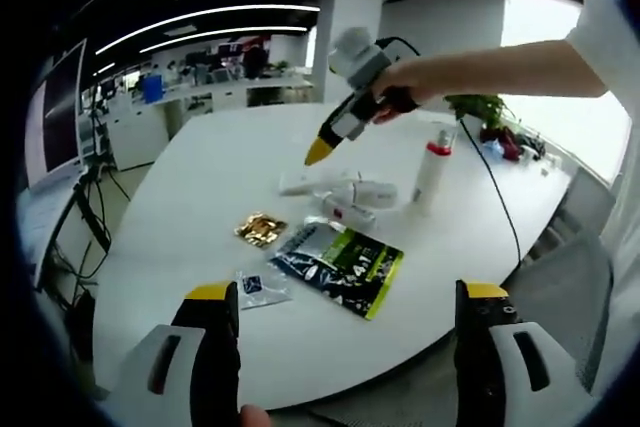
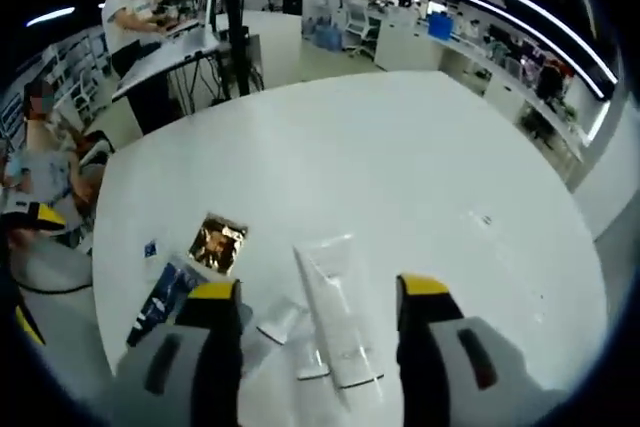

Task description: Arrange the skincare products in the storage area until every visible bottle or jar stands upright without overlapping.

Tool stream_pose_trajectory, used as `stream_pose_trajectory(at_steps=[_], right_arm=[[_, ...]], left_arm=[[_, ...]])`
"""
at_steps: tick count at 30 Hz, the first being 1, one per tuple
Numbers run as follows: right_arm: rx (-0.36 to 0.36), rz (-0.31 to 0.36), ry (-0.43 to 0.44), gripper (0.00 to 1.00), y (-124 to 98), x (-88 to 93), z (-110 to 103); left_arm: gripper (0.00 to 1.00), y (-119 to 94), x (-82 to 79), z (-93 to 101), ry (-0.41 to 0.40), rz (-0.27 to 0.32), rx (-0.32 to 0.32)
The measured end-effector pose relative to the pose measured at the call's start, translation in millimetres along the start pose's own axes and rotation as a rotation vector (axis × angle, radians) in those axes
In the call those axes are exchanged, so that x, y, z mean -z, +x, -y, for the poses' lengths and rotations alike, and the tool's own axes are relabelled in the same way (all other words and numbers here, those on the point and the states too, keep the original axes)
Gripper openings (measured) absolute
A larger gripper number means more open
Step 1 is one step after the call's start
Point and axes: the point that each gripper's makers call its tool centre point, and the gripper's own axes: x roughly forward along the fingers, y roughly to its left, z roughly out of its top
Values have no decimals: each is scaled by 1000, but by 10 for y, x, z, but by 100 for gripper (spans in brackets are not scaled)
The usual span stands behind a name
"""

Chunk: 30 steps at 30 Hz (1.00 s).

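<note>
A white bottle with a red band (image 1: pixel 432 169) stands upright on the white table (image 1: pixel 200 177). To its left, two white tubes (image 1: pixel 340 188) lie flat. My right gripper (image 1: pixel 320 150), held in a hand, hovers just above them, yellow tips down. In the right gripper view that gripper (image 2: pixel 320 287) is open, its jaws wide apart over the long white tube (image 2: pixel 335 332), with a smaller tube (image 2: pixel 280 322) beside it. My left gripper (image 1: pixel 347 292) stands open near the table's front edge, holding nothing.
A gold foil sachet (image 1: pixel 260 229), a dark green-and-black packet (image 1: pixel 340 265) and a small clear sachet (image 1: pixel 262 287) lie near the tubes. A potted plant (image 1: pixel 480 107) stands at the far edge. A black cable (image 1: pixel 495 187) crosses the table. People sit at desks (image 2: pixel 150 37).
</note>
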Motion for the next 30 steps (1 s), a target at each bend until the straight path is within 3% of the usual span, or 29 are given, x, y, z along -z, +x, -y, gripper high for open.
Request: stream_pose_trajectory(at_steps=[13,15,19,23,30], right_arm=[[-14,-99,18,50,500,175,99],[-21,-119,15,47,643,211,193],[-48,-160,32,41,699,300,161],[-40,-176,84,43,714,334,208],[-51,-150,30,37,715,310,214]], left_arm=[[85,-8,-11,-21,-28,3,-7],[85,-10,-15,-31,-32,4,-11],[84,-9,-14,-28,-34,2,-9],[84,-11,-14,-32,-36,0,-11],[83,-8,-20,-42,-43,2,-16]])
